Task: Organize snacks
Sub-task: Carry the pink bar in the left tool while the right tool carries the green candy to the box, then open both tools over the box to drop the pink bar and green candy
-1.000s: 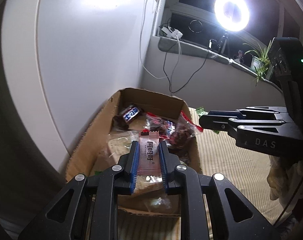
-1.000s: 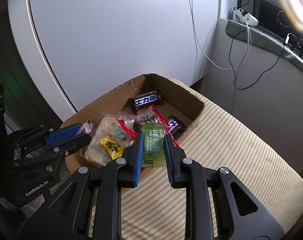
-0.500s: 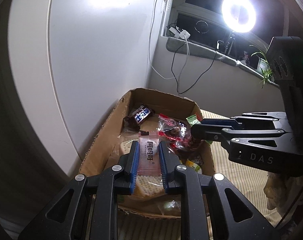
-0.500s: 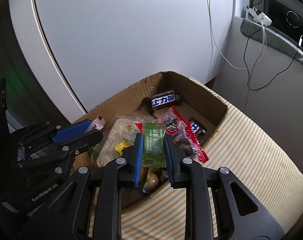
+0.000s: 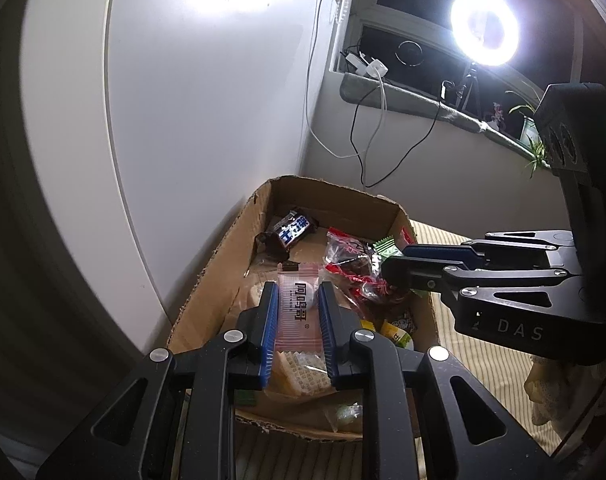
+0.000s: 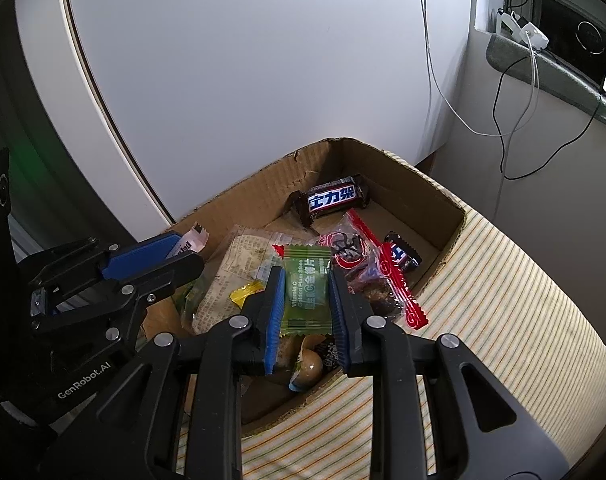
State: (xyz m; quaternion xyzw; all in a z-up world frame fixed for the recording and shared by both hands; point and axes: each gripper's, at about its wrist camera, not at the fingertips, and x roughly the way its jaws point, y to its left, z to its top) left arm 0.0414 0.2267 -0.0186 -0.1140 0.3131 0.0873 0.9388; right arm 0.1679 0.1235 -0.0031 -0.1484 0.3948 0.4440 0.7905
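An open cardboard box [image 5: 219, 264] [image 6: 455, 220] sits on a striped cloth against a white wall and holds several snacks. My left gripper [image 5: 297, 300] is shut on a pink-and-white candy packet [image 5: 297, 312], held over the box. My right gripper [image 6: 306, 292] is shut on a green plum-slice packet [image 6: 306, 288], also above the box. Each gripper shows in the other's view: the right gripper [image 5: 399, 264] from the right, the left gripper [image 6: 183, 256] from the left. Inside lie a dark chocolate bar [image 6: 333, 200] [image 5: 291, 232], a red-edged clear bag [image 6: 367, 272] and a pale cracker pack [image 6: 239, 268].
The white wall [image 6: 243, 80] rises just behind the box. Cables [image 5: 367, 132] hang from a windowsill [image 5: 423, 100] at the back right, beside a bright ring light [image 5: 485, 30]. Striped cloth [image 6: 523, 320] spreads to the right of the box.
The right gripper has come forward from above the cloth to over the box with the green packet. The left gripper still grips its candy packet in about the same spot.
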